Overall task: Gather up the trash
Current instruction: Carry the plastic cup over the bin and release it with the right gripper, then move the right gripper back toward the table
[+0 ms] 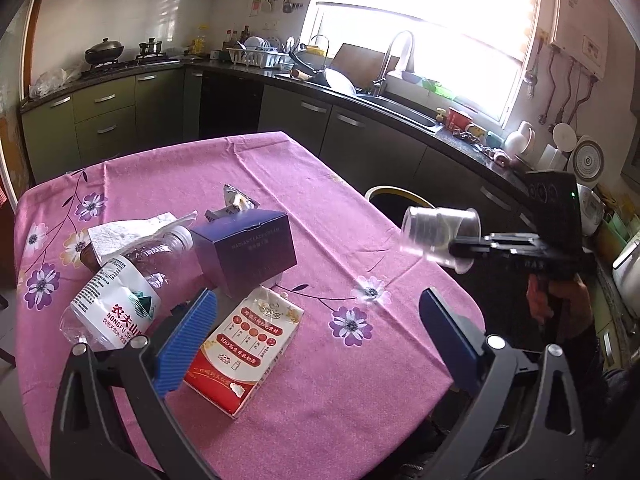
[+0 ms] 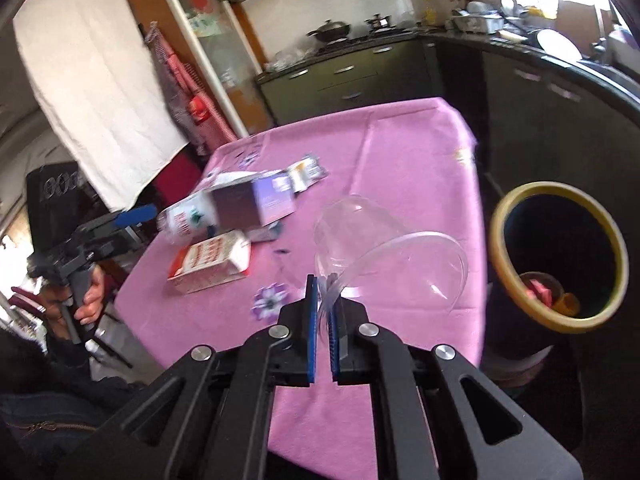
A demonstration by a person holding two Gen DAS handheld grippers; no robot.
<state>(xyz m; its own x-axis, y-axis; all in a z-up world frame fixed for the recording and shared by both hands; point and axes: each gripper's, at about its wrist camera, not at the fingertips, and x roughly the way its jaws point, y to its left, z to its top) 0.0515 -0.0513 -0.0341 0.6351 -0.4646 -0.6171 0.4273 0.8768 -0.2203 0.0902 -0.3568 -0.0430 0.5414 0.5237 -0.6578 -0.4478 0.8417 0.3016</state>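
Clear plastic cup (image 2: pixel 360 248): light, flimsy, crushable | right gripper (image 2: pixel 325 300) jaws pinching its rim | left gripper (image 1: pixel 320 336) jaws spread | bin (image 2: pixel 560 256) probably next.

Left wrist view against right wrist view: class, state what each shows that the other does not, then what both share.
Only the left wrist view shows the crumpled tissue, the sink and the open left gripper up close.

Only the right wrist view shows scraps inside the trash bin.

Both show the right gripper pinching the clear plastic cup, the purple box, the water bottle, the red-and-white carton and the pink tablecloth.
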